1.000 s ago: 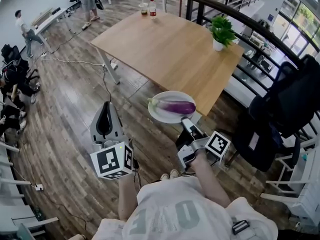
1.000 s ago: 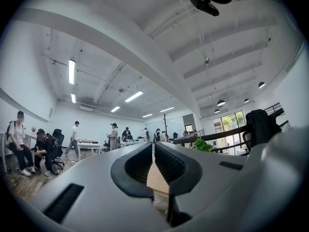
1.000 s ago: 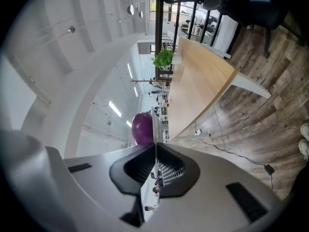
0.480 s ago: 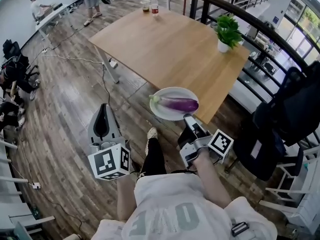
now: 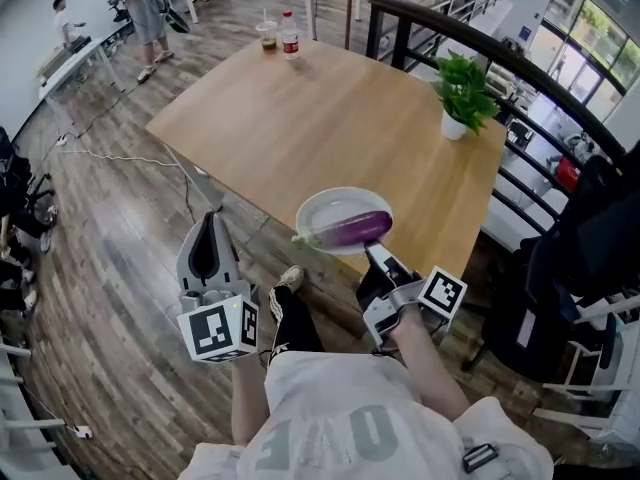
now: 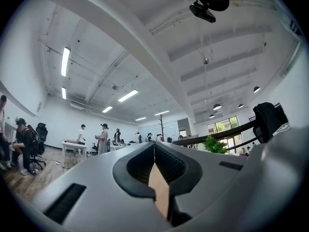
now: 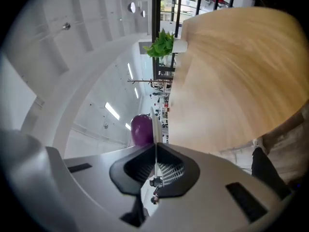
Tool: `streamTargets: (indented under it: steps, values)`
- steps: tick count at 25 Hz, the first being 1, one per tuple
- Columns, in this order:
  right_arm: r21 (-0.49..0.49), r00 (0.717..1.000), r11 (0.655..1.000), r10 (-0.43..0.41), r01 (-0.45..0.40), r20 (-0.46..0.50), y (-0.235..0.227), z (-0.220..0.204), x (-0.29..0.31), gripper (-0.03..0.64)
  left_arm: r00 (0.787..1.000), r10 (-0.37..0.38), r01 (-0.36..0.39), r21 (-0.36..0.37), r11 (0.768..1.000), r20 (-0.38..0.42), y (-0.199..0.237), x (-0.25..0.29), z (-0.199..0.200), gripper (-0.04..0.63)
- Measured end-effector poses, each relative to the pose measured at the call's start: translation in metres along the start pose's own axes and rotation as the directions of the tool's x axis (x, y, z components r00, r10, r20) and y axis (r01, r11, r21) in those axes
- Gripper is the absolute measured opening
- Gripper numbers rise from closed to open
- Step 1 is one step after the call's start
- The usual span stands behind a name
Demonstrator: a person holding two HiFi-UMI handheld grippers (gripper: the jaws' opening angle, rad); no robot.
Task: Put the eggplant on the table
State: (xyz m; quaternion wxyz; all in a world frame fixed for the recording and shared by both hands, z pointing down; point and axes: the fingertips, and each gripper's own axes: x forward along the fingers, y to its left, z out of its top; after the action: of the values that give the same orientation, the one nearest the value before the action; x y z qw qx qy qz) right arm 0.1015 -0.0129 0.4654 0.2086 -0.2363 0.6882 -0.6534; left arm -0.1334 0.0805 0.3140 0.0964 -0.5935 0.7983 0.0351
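Eggplant (image 5: 352,229) carried by plate (image 5: 325,206)
Right gripper (image 5: 372,255) pinches the rim level above the tabletop's (image 5: 300,108) near edge so nothing rolls; left gripper (image 5: 207,226) is closed, empty.

Head view: bright, even daylight, main light from windows (image 5: 590,38) at upper right. Desk (image 5: 330,118) top evenly lit, no glare; soft shadow under its near edge on floor (image 5: 120,228). Strong barrel distortion, railing (image 5: 480,48) bent near edges. Left gripper view: fisheye circle, black corners; ceiling light strips (image 6: 64,61) blown white. Right gripper view: desk grain smeared, soft; right hand-held gripper (image 7: 155,145) body out of focus.
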Motion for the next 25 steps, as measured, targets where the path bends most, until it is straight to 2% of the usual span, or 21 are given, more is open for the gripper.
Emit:
streamTargets:
  steps: [3,6,9,11,15,19,21,25]
  values:
    - [0.051,0.999,0.998,-0.033,0.03,0.044,0.012,0.013,0.064,0.025,0.999,-0.051,0.051,-0.024,0.998,-0.001,0.033,0.095,0.001,0.008]
    - [0.032,0.994,0.998,-0.058,0.056,0.09,0.028,0.027,0.113,0.025,0.993,-0.113,0.113,-0.006,0.994,0.02,0.055,0.181,0.005,0.008]
    - [0.03,0.99,0.999,-0.036,0.032,0.135,0.048,0.037,0.16,0.025,0.984,-0.167,0.167,0.008,0.986,0.058,0.078,0.257,0.014,0.008]
    - [0.036,0.988,0.999,-0.024,0.019,0.156,0.058,0.045,0.194,0.025,0.98,-0.192,0.192,0.007,0.981,0.056,0.09,0.299,0.011,0.008]
    - [0.1,0.983,0.995,-0.034,0.016,0.182,0.053,0.049,0.25,0.025,0.975,-0.223,0.223,0.007,0.975,0.019,0.11,0.356,-0.018,0.009]
    - [0.131,0.973,0.991,-0.059,0.03,0.224,0.037,0.054,0.285,0.025,0.966,-0.257,0.257,-0.002,0.966,0.033,0.116,0.395,-0.041,0.009]
    - [0.141,0.966,0.988,-0.088,0.054,0.245,0.033,0.057,0.295,0.025,0.96,-0.275,0.276,-0.02,0.961,0.043,0.115,0.409,-0.048,0.008]
    - [0.166,0.94,0.982,-0.138,0.088,0.313,0.033,0.071,0.3,0.025,0.942,-0.335,0.335,-0.067,0.94,0.011,0.097,0.439,-0.057,0.008]
